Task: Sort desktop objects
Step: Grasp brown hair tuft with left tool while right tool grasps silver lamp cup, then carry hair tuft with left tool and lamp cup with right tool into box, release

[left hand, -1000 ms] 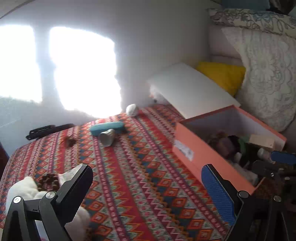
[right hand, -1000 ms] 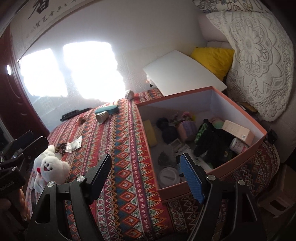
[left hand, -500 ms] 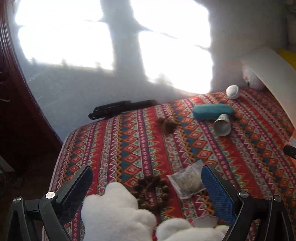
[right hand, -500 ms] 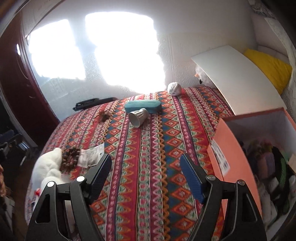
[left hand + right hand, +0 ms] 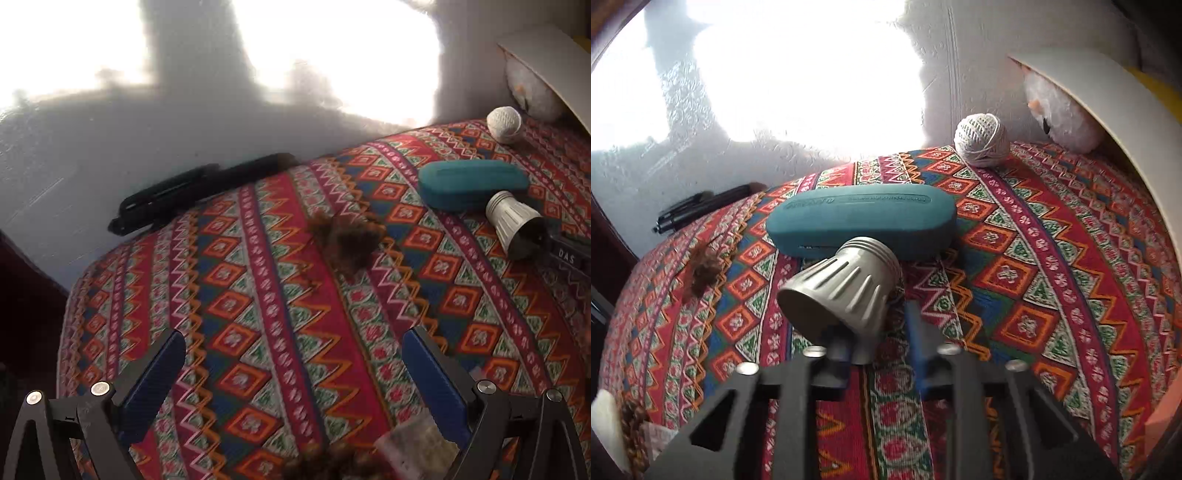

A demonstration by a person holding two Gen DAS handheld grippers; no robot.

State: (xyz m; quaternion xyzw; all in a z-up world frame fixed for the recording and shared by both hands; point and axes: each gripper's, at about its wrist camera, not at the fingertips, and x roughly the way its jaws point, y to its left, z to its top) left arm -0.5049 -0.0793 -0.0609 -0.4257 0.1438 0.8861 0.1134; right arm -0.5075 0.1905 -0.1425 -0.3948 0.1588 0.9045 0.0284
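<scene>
Your right gripper (image 5: pixel 875 347) has its fingers closed in around the wide rim of the silver ribbed cup (image 5: pixel 842 291), seemingly gripping it, though the contact is partly hidden. The cup lies tipped against the teal case (image 5: pixel 862 221) on the patterned cloth (image 5: pixel 1034 280). Your left gripper (image 5: pixel 291 365) hovers, fingers wide apart, over bare cloth.

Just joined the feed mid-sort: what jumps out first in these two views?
The right gripper has its fingers narrowed around the wide end of a ribbed silver cone, which lies on its side against a teal case. Behind them a white twine ball sits by the wall. The left gripper hangs open over the patterned cloth.
</scene>
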